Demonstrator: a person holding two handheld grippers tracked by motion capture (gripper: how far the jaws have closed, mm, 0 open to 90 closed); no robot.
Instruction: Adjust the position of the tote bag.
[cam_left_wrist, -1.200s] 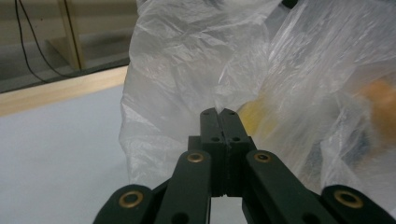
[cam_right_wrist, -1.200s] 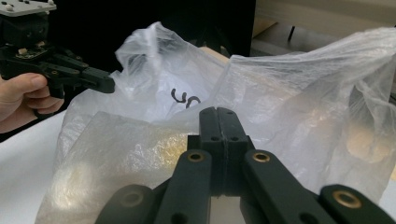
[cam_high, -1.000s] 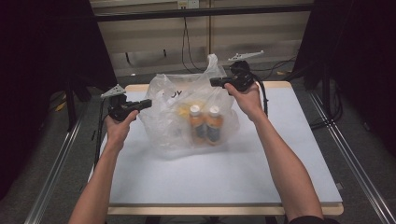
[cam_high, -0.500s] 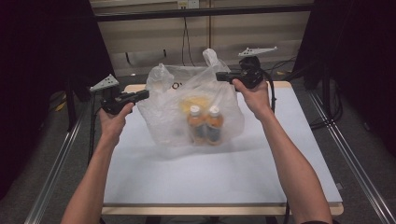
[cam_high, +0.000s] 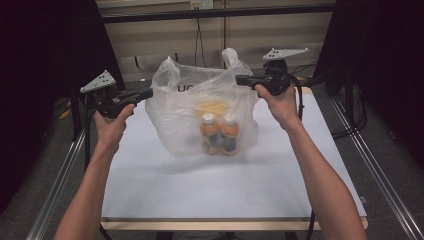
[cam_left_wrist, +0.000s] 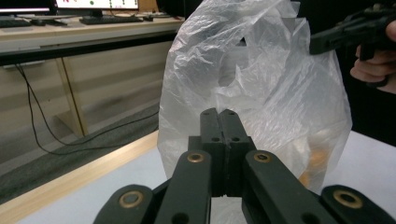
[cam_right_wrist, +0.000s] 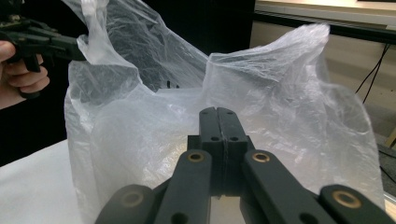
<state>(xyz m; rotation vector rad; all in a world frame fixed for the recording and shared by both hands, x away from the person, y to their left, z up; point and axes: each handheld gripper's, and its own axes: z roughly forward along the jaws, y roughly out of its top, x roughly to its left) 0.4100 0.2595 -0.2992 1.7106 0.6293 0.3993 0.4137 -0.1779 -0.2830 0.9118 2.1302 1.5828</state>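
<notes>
Up close, the left gripper (cam_high: 145, 94) and right gripper (cam_high: 241, 79) each have their jaws pressed together, pinching the film of a clear plastic bag (cam_high: 200, 107) at its left and right upper sides. On the bag, dark letters near the top cannot be read in full. Inside stand two orange bottles (cam_high: 219, 134) with white caps, labels too small to make out. The bag sits toward the far edge of the white tabletop (cam_high: 225, 185), which has a wooden rim. Cables hang down the beige wall (cam_high: 160, 40) behind.
</notes>
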